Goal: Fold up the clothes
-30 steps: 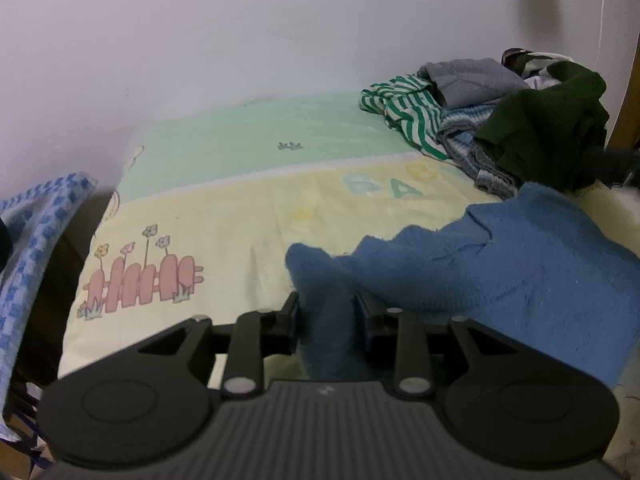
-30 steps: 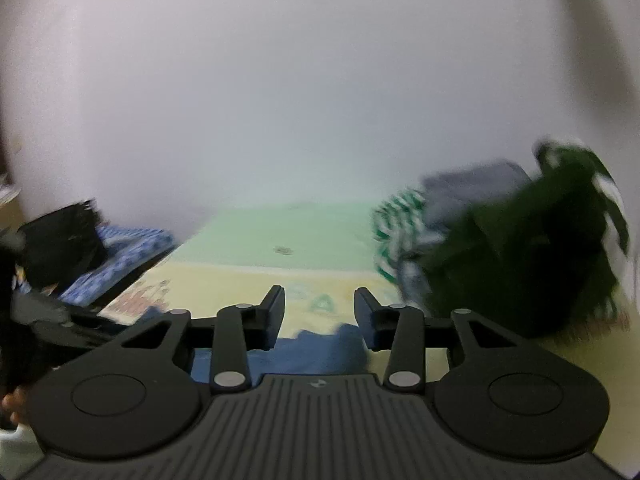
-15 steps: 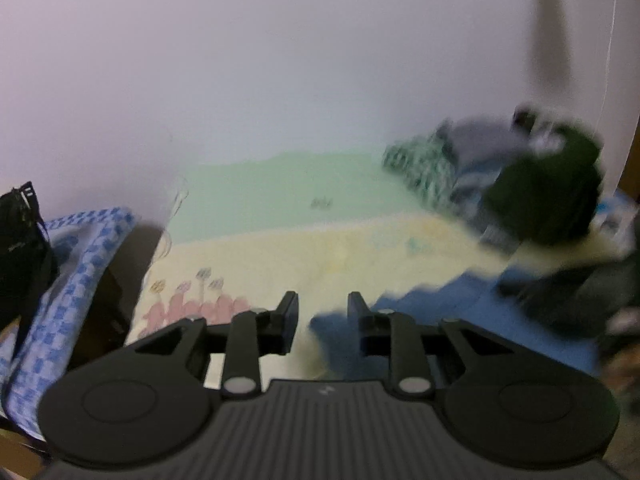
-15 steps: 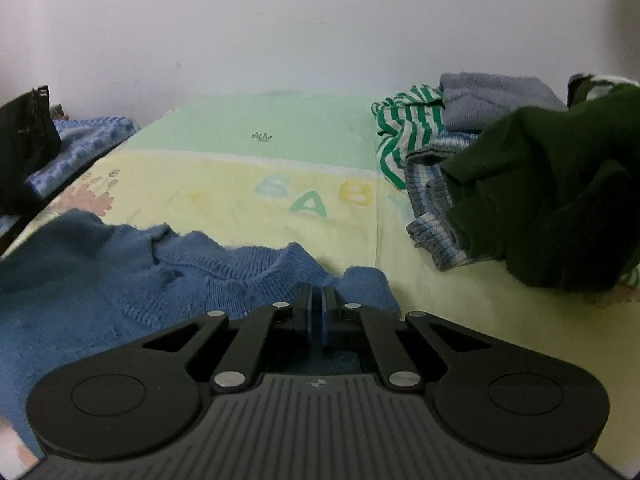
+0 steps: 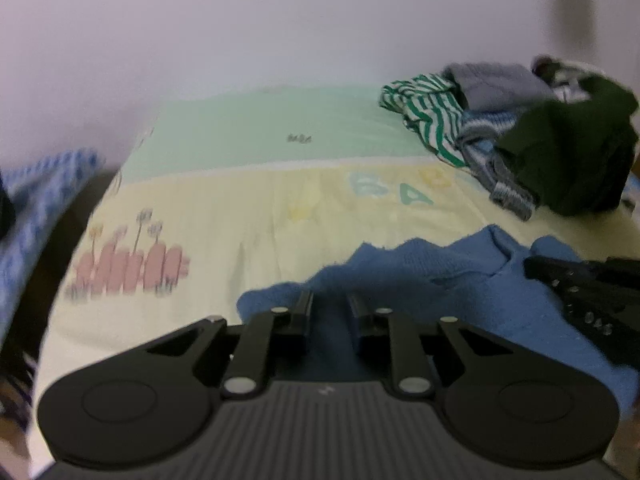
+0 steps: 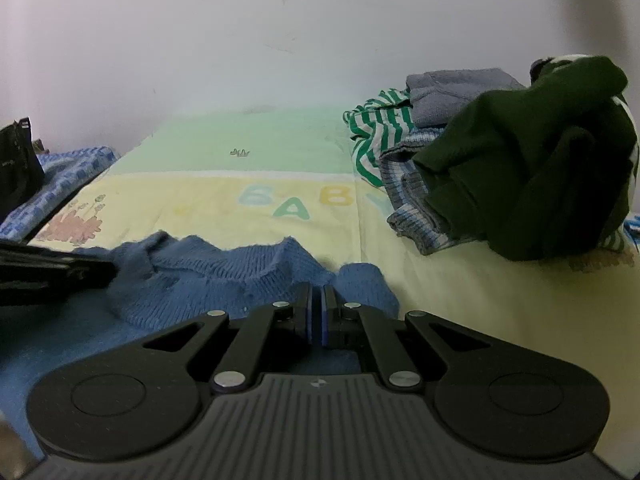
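Since the blue knitted sweater (image 6: 208,276) lies rumpled and unfolded near the front edge of the bed, you are only at the start: no fold shows yet, and the heap of unsorted clothes (image 6: 500,164) waits far right. Your left gripper (image 5: 329,312) has been narrowing, its jaws partly apart with blue knit between them; whether they pinch it I cannot tell. Your right gripper (image 6: 317,312) is clamped tight on the sweater's edge. Underneath runs a pale green and yellow printed bedsheet (image 6: 256,148), with a checked blue cloth (image 6: 60,172) left and a plain white wall (image 6: 280,32) behind.
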A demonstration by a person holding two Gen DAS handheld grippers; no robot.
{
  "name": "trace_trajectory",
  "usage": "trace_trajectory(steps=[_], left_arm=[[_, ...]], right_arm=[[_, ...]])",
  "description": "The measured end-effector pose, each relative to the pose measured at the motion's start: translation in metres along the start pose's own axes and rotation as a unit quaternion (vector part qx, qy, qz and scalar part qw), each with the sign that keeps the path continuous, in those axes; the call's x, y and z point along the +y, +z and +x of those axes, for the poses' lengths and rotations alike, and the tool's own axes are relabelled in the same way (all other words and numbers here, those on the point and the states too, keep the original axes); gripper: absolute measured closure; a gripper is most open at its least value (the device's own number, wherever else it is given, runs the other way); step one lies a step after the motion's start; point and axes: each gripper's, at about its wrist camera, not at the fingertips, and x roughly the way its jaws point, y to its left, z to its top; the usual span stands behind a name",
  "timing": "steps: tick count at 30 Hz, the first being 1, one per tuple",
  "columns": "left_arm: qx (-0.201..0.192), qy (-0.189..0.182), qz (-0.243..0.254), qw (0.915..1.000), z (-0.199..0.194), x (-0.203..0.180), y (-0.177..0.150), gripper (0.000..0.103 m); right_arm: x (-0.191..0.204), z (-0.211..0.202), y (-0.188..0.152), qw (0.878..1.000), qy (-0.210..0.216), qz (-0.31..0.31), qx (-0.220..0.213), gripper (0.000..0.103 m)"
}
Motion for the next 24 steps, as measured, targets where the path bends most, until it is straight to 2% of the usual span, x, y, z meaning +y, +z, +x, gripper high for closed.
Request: trace_trajectory(steps=[4, 6, 7, 8, 9, 11, 14, 17, 19, 20, 22, 24], left_arm=[[-0.004, -0.005, 0.007, 1.0, 0.001, 0.005, 0.002, 0.081], [-0.007, -0.011, 0.006, 0.9999, -0.001, 0.007, -0.001, 0.081], [-0.008, -0.011, 0.009, 0.9999, -0.001, 0.007, -0.002, 0.081], [-0.01, -0.011, 0.012, 0.9998, -0.001, 0.006, -0.003, 0.081], [-0.011, -0.01, 0.015, 0.9998, 0.0, 0.005, -0.003, 0.081], [-0.015, -0.01, 0.022, 0.9996, 0.0, 0.005, -0.005, 0.081], [-0.024, -0.012, 0.038, 0.9989, 0.001, 0.004, -0.009, 0.081], [-0.018, -0.01, 0.042, 0.9989, 0.0, 0.002, -0.006, 0.081], [-0.016, -0.016, 0.034, 0.9992, -0.01, 0.005, -0.002, 0.081], [-0.019, -0.02, 0.027, 0.9993, -0.017, 0.009, -0.001, 0.079], [-0.033, -0.02, 0.016, 0.9991, -0.034, 0.015, 0.0, 0.067], [-0.05, -0.013, 0.011, 0.9986, -0.055, 0.018, -0.004, 0.06]], right_arm=[[-0.004, -0.002, 0.01, 1.0, 0.011, 0.016, 0.019, 0.103], [-0.01, -0.015, 0.018, 0.999, 0.019, 0.028, 0.004, 0.103], [-0.012, -0.022, 0.021, 0.999, 0.02, 0.03, -0.011, 0.101], [-0.011, -0.027, 0.023, 1.0, 0.013, 0.019, -0.019, 0.094], [-0.009, -0.029, 0.023, 1.0, 0.009, 0.003, -0.019, 0.092], [-0.007, -0.021, 0.021, 1.0, -0.001, -0.015, 0.002, 0.092], [-0.016, -0.003, 0.007, 1.0, -0.007, 0.002, 0.024, 0.092], [-0.016, 0.0, 0.006, 1.0, -0.004, -0.007, 0.017, 0.092], [-0.019, -0.001, 0.012, 1.0, -0.002, -0.002, 0.028, 0.093], [-0.023, -0.009, 0.016, 1.0, 0.002, 0.02, 0.023, 0.093], [-0.03, -0.03, 0.022, 0.999, 0.012, 0.05, 0.0, 0.092], [-0.025, -0.054, 0.023, 0.999, 0.024, 0.035, -0.028, 0.091]])
